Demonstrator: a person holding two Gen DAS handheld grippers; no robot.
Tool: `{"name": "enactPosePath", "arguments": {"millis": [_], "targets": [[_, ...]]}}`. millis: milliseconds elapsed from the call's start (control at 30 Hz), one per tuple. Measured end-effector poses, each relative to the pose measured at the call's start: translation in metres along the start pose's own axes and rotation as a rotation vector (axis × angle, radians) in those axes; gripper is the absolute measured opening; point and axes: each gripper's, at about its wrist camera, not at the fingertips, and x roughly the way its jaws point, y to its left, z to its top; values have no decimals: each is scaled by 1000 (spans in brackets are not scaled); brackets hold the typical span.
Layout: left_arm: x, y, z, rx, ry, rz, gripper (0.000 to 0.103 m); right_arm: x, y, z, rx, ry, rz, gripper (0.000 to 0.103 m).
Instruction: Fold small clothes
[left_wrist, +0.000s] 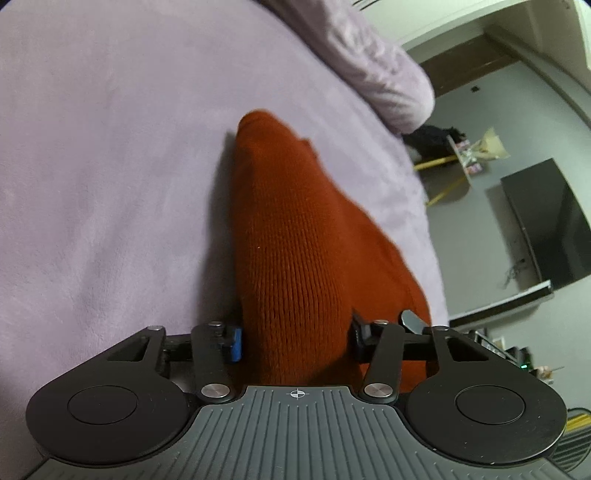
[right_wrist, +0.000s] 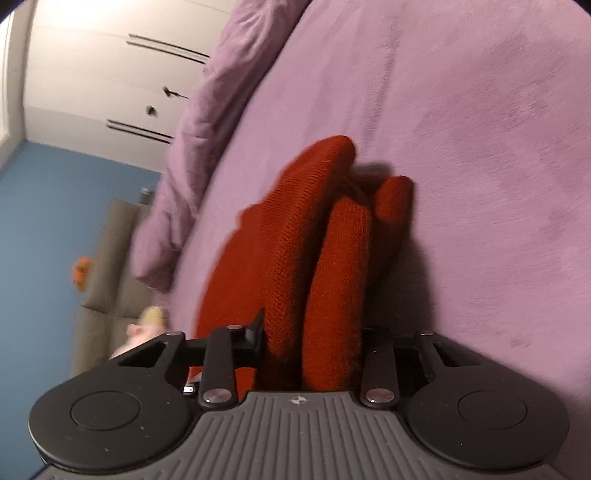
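A rust-orange knit garment (left_wrist: 288, 229) lies bunched on the lilac bedspread (left_wrist: 110, 166) and rises in a thick ridge toward the left wrist camera. My left gripper (left_wrist: 295, 339) is shut on its near end: the blue pad and the black finger (left_wrist: 357, 338) both press on the knit. In the right wrist view the same red-orange garment (right_wrist: 317, 229) stands in two or three rolled folds on the bedspread (right_wrist: 480, 147). My right gripper (right_wrist: 312, 336) is shut on those folds, and the cloth fills the gap between its fingers. The right-hand finger is mostly hidden behind the fabric.
A bunched lilac duvet (left_wrist: 388, 74) lies along the far side of the bed, also visible as the duvet (right_wrist: 177, 166) in the right wrist view. The bed's edge runs at the right, with a dark screen (left_wrist: 546, 221) beyond. A grey sofa (right_wrist: 107, 258) and white wardrobe (right_wrist: 92, 74) stand off to the left.
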Motion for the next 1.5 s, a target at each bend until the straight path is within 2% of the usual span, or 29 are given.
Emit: {"name": "enactPosePath", "arguments": {"millis": [67, 167, 233, 267, 300, 333, 367, 433, 500, 567, 600, 633, 700, 800, 867, 933, 1033, 1100, 1200, 1333, 1433, 1500], "targets": [[-19, -9, -2, 10, -9, -24, 52, -6, -2, -1, 65, 17, 70, 30], [-49, -14, -16, 25, 21, 5, 53, -10, -2, -8, 109, 80, 121, 30], [-60, -7, -35, 36, 53, 88, 58, -8, -3, -20, 104, 155, 130, 31], [-61, -2, -43, 39, 71, 143, 63, -8, -2, -26, 79, 189, 103, 36], [-64, 4, -52, 50, 78, 225, 63, -8, 2, -34, 20, 216, 51, 45], [-68, 6, -58, 67, 68, 277, 65, -8, 7, -42, -53, 234, -27, 51], [-74, 7, -63, 80, 52, 280, 68, -12, 13, -52, -131, 229, -113, 53], [-87, -1, -65, 92, -8, 293, 68, -27, 31, -64, -234, 166, -170, 54], [-92, -18, -60, 146, -87, 319, 72, -43, 50, -67, -303, 70, -251, 54], [-85, -35, -52, 201, -137, 345, 76, -52, 79, -70, -413, -68, -364, 54], [-77, -43, -47, 217, -155, 355, 76, -51, 90, -70, -451, -104, -382, 52], [-69, -48, -44, 233, -165, 362, 77, -45, 101, -70, -469, -115, -376, 47], [-44, -59, -36, 256, -181, 411, 77, -24, 115, -67, -460, -86, -363, 28], [-3, -63, -26, 303, -171, 519, 79, 16, 128, -59, -462, -67, -409, 21], [15, -59, -25, 342, -170, 582, 85, 32, 125, -61, -554, -107, -510, 19], [21, -52, -26, 328, -180, 567, 90, 51, 113, -64, -624, -108, -570, 16], [20, -36, -29, 287, -191, 542, 94, 60, 101, -65, -724, -163, -618, 16], [19, -31, -32, 279, -205, 533, 96, 57, 93, -62, -727, -186, -635, 17], [10, -33, -36, 272, -210, 533, 96, 47, 88, -61, -691, -207, -621, 17], [-7, -38, -44, 254, -200, 540, 95, 14, 106, -88, -720, -229, -561, 18], [-26, -38, -59, 230, -202, 535, 95, -19, 107, -120, -705, -203, -476, 25], [-42, -35, -73, 227, -198, 536, 95, -38, 99, -138, -681, -184, -461, 38]]}}
